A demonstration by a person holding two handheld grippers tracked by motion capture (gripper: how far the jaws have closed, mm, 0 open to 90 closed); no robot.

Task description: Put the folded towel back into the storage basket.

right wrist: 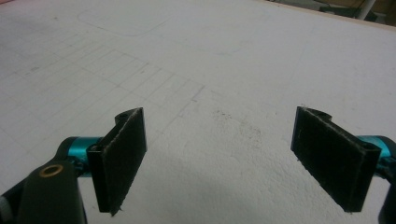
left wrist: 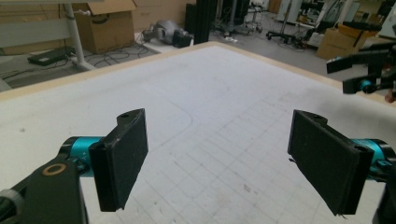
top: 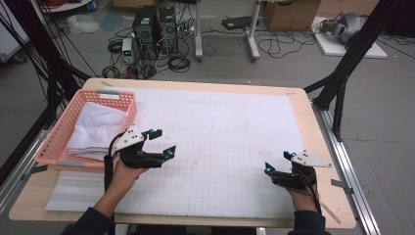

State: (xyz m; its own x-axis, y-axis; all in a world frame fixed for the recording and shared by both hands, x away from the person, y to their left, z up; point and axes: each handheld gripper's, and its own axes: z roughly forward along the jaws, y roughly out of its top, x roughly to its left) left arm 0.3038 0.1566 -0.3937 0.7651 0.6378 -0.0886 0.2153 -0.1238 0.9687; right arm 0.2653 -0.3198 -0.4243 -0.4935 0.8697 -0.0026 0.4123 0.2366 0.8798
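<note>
My left gripper (top: 163, 142) is held above the white gridded mat (top: 220, 142), just right of the pink basket (top: 61, 132). Its jaws stand wide apart with nothing between them (left wrist: 224, 163). My right gripper (top: 276, 162) hovers near the mat's right front part, also open and holding nothing (right wrist: 229, 158). Folded white towels (top: 98, 129) lie stacked in the basket. In the left gripper view the right gripper (left wrist: 359, 77) shows far off at the right edge.
The wooden table (top: 313, 127) carries the mat. Behind it the floor holds computer towers (top: 156, 27), cables, cardboard boxes (top: 288, 14) and black frame legs (top: 350, 54). A metal rail (top: 342, 161) runs along the table's right side.
</note>
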